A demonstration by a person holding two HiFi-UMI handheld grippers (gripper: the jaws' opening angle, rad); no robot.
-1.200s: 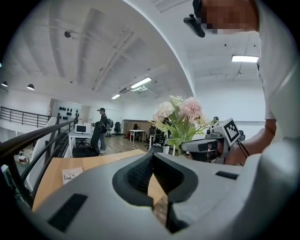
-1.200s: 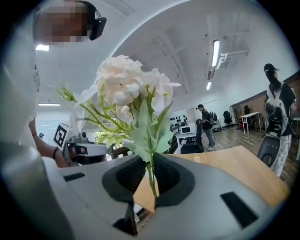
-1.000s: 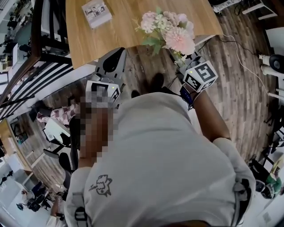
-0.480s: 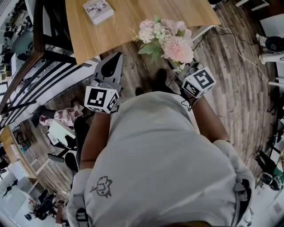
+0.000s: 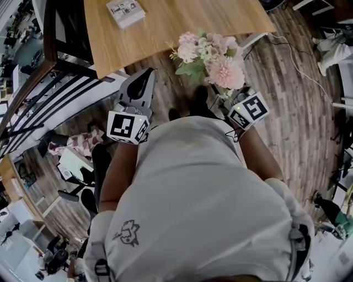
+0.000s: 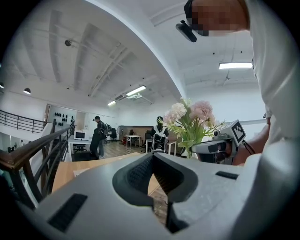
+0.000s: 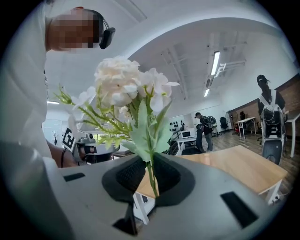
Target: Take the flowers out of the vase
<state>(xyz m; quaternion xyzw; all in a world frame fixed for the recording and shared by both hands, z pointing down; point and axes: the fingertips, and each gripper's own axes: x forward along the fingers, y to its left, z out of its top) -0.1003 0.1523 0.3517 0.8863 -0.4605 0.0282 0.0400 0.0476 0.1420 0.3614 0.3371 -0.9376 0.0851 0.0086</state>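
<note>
A bouquet of pink and cream flowers (image 5: 212, 50) hangs over the wooden floor just off the table's near edge. My right gripper (image 5: 225, 91) is shut on its thin green stems; in the right gripper view the stem (image 7: 151, 176) is pinched between the dark pads and the blooms (image 7: 126, 89) rise above. My left gripper (image 5: 145, 75) is to the left of the bouquet, pointing at the table edge, jaws shut with nothing in them (image 6: 152, 158). The left gripper view shows the bouquet (image 6: 190, 117) and the right gripper (image 6: 218, 147) to its right. No vase is in view.
A light wooden table (image 5: 165, 30) fills the top of the head view, with a small box (image 5: 126, 12) lying on it. A black railing (image 5: 49, 82) runs along the left. A white cable (image 5: 300, 71) trails on the floor at right. People stand far off (image 6: 98, 136).
Both grippers and the bouquet have drawn back from the table edge, so the flowers now hang mostly over the floor. The right grip on the stems is unchanged.
</note>
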